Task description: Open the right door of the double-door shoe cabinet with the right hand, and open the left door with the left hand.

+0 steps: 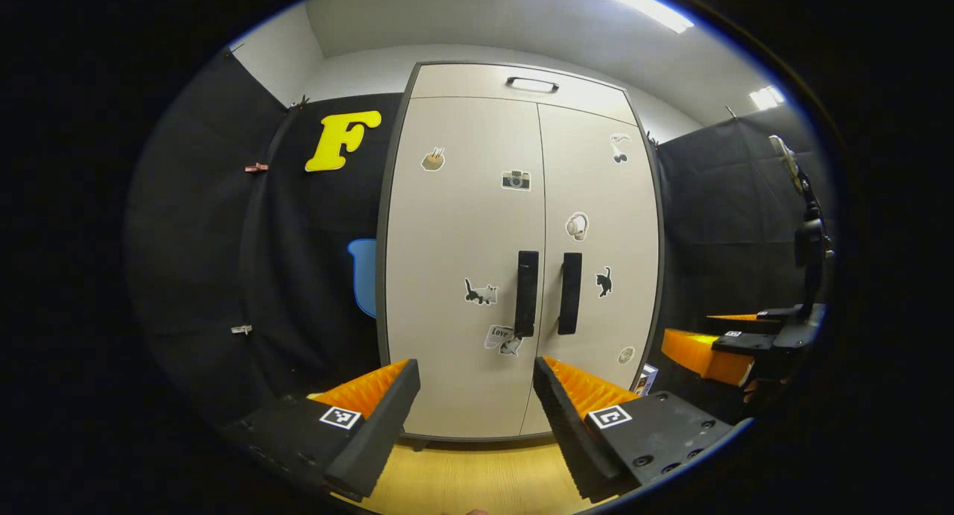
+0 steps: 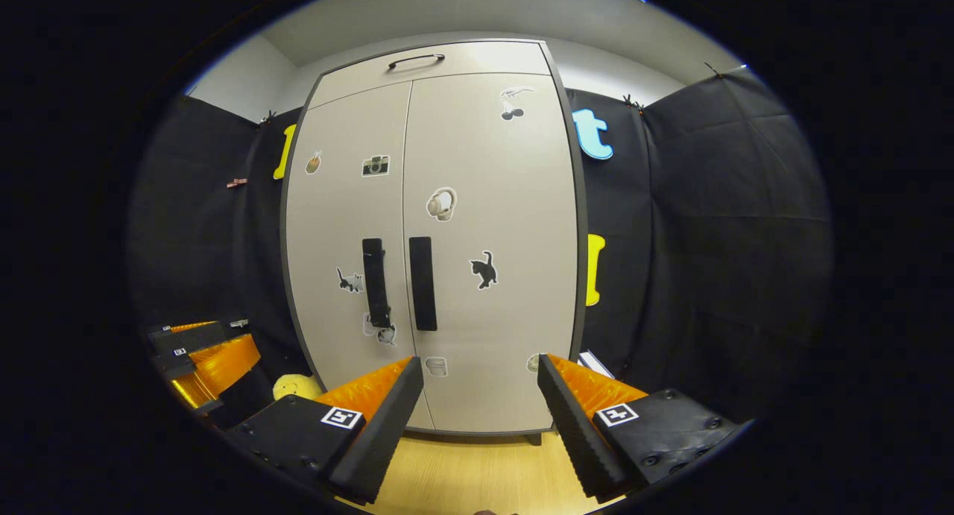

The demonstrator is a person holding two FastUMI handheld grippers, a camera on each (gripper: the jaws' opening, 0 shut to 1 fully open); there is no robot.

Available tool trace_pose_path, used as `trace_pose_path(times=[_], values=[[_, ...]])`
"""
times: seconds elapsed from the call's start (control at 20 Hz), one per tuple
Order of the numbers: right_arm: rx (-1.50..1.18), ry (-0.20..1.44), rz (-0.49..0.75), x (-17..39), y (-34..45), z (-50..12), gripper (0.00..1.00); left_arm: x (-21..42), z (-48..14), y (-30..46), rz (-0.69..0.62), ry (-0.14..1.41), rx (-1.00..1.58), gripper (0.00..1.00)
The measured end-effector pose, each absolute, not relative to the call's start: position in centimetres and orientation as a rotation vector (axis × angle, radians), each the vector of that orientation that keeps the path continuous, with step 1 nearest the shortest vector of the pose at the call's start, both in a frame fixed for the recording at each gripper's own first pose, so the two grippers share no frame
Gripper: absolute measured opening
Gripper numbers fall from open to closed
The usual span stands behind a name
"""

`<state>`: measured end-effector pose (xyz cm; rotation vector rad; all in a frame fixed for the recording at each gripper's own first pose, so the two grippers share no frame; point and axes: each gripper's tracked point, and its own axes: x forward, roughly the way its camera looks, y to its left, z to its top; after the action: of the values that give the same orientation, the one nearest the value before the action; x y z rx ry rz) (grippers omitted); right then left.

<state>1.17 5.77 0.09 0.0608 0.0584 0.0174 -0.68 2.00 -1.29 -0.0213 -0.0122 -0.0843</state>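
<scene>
A pale double-door shoe cabinet (image 1: 477,224) (image 2: 462,165) stands ahead with both doors closed and stickers on them. The left door's black vertical handle (image 1: 526,293) (image 2: 375,282) and the right door's handle (image 1: 570,293) (image 2: 422,283) sit side by side at the middle seam. My left gripper (image 1: 477,381) is open, some way in front of the cabinet, nothing between its fingers. My right gripper (image 2: 481,377) is also open and empty, back from the doors. The right gripper (image 1: 734,343) shows off to the right in the left gripper view, and the left gripper (image 2: 201,355) at lower left in the right gripper view.
A top drawer with a bar handle (image 1: 532,84) (image 2: 415,59) crowns the cabinet. Black cloth walls flank it. A yellow soft toy (image 2: 297,386) lies by the cabinet's left foot, a small box (image 1: 645,378) by its right. Wooden floor (image 1: 469,478) runs below.
</scene>
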Motion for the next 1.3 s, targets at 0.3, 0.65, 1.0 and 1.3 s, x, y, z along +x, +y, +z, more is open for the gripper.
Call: trace_pose_path(times=[0.3,0.65,1.0,1.3], values=[[0.025,0.004,0.055,3.0,8.2,3.3,0.98,-2.2,-2.2,3.3,-0.053,0.0,-0.086,0.95],[0.05,0.049,0.076,8.0,10.7,4.9,0.98,-4.0,-2.8,6.7,0.017,-0.002,-0.043,0.95],[0.128,0.088,0.055,13.8,12.4,4.5,0.98,-5.4,-4.4,10.0,0.062,0.042,-0.051,0.95],[0.199,0.165,-0.023,18.4,11.3,1.9,0.98,-5.7,-5.5,12.4,0.088,0.079,-0.048,0.95]])
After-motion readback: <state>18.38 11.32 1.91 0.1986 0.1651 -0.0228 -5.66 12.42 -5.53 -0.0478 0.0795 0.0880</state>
